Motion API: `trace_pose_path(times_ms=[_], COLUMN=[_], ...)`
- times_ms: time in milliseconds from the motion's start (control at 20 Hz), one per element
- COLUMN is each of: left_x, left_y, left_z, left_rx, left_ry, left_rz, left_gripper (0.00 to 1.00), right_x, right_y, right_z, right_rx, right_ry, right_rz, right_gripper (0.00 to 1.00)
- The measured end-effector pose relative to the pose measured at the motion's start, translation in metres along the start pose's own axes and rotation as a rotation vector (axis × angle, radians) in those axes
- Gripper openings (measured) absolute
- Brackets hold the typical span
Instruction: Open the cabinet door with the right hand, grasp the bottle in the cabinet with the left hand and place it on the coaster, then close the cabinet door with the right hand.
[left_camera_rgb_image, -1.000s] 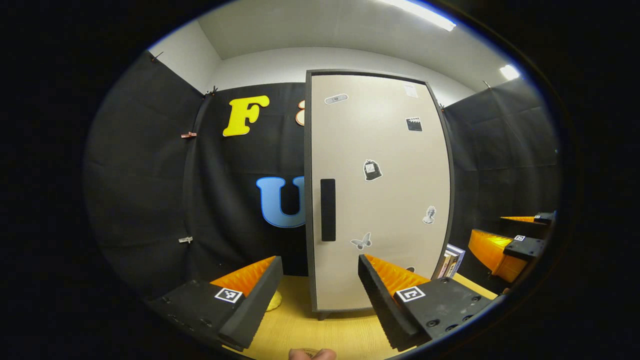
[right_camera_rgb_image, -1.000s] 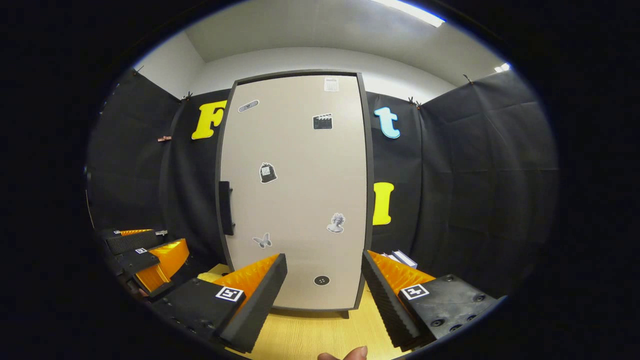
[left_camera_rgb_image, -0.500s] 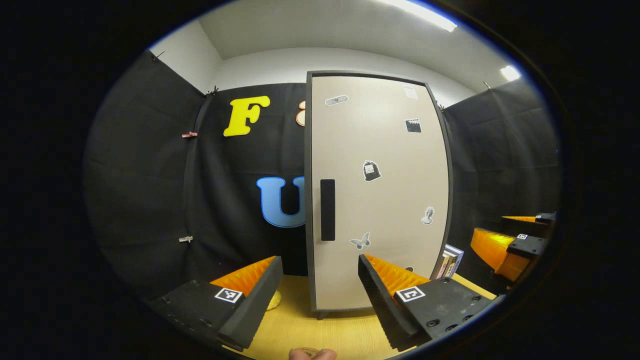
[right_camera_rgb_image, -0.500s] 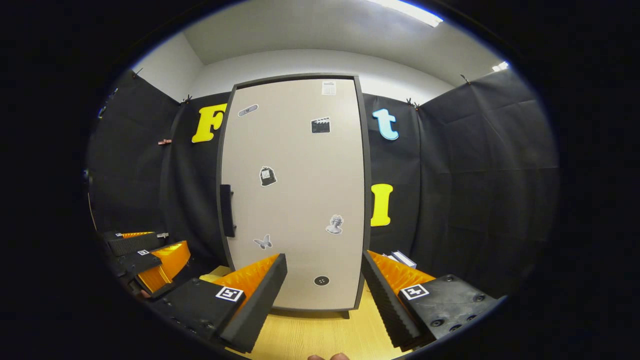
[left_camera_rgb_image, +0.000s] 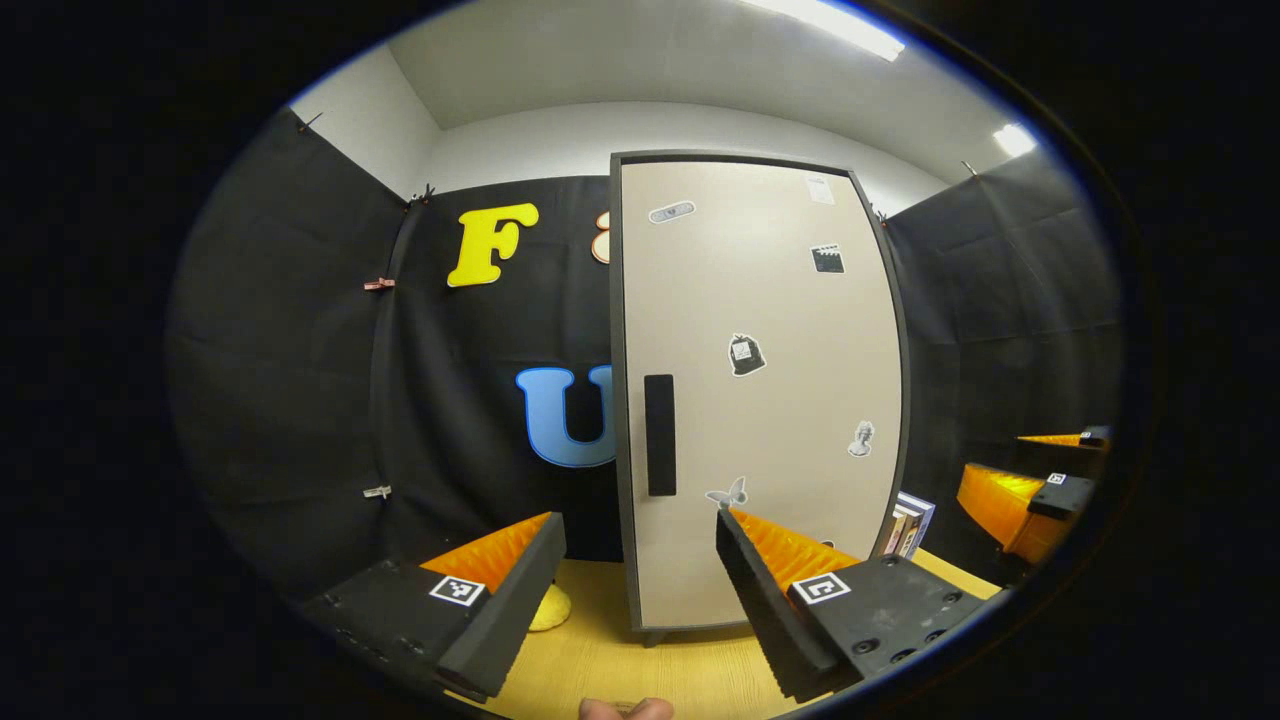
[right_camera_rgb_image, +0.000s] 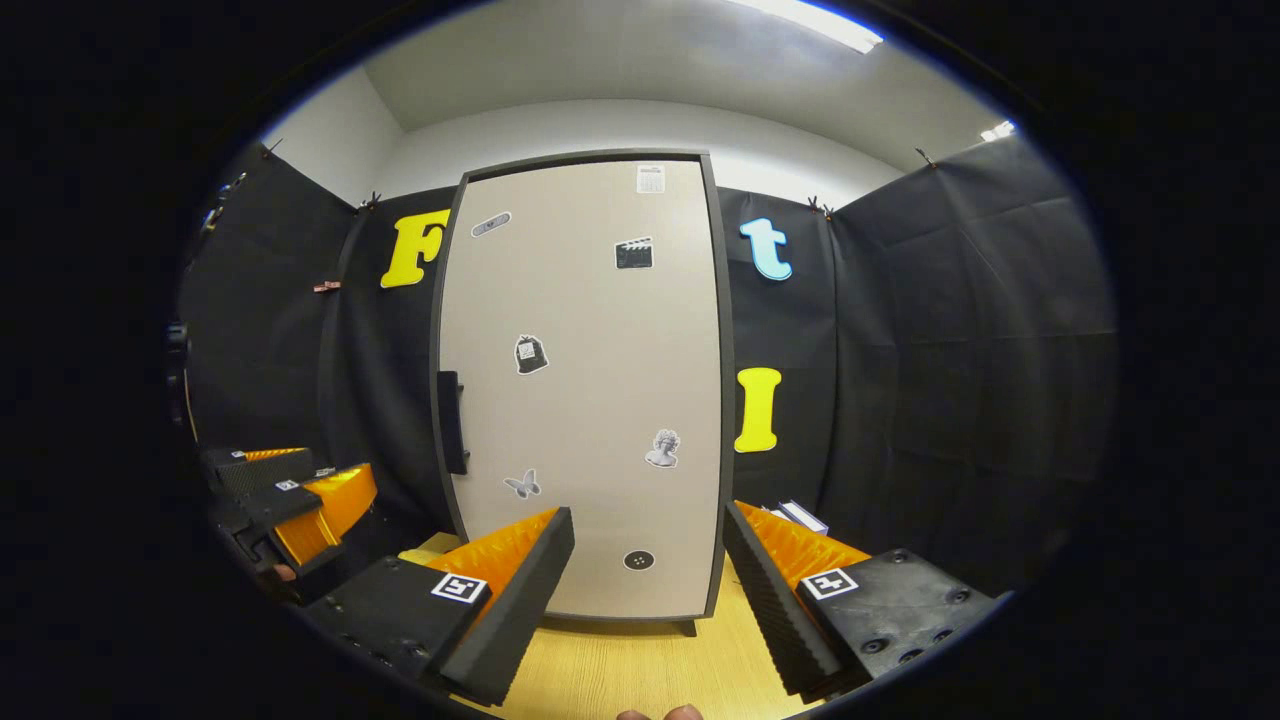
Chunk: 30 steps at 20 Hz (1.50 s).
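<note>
While both sets of jaws stand spread wide with nothing between them, neither touches the cabinet. Left gripper hovers above the wooden table, facing the cabinet door, which is closed; the bottle inside cannot be seen. A dark vertical handle sits near the door's left edge. A yellow coaster lies on the table just beside the left finger, left of the cabinet. Books stand at the cabinet's right side. Right gripper faces the same door squarely, with several stickers on the panel. A fingertip shows at the bottom edge.
</note>
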<state>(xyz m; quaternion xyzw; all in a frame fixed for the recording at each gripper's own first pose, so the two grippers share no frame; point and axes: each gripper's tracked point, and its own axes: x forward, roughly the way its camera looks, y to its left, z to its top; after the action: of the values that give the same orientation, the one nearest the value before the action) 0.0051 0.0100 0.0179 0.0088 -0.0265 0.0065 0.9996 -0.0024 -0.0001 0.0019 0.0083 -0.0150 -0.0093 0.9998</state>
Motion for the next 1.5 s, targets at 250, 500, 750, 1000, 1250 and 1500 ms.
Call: trace_pose_path(times_ms=[250,500,750,1000,1250,1500], left_x=[0.034,0.072,0.067,0.055,0.045,0.036], left_y=[0.005,0.009,0.024,0.063,0.096,0.117], left_z=[0.022,0.033,0.015,-0.002,-0.016,-0.036], left_rx=[-0.013,-0.008,-0.014,-0.001,0.022,0.024], left_ry=[-0.039,-0.054,-0.022,0.011,0.023,0.044], left_rz=[0.0,0.012,0.002,0.025,0.046,0.054], left_gripper=[0.95,0.96,0.96,0.96,0.96,0.96], right_x=[0.0,-0.001,0.013,0.062,0.103,0.141], right_y=[-0.002,-0.004,0.02,0.096,0.174,0.22], right_z=[0.0,0.003,0.018,0.023,0.017,0.005], right_rx=[-0.017,-0.001,0.066,0.078,0.06,0.059], right_ry=[0.001,-0.009,-0.014,-0.011,-0.018,-0.013], right_rz=[-0.02,-0.043,0.029,0.147,0.231,0.241], right_gripper=[0.98,0.98,0.98,0.98,0.98,0.98])
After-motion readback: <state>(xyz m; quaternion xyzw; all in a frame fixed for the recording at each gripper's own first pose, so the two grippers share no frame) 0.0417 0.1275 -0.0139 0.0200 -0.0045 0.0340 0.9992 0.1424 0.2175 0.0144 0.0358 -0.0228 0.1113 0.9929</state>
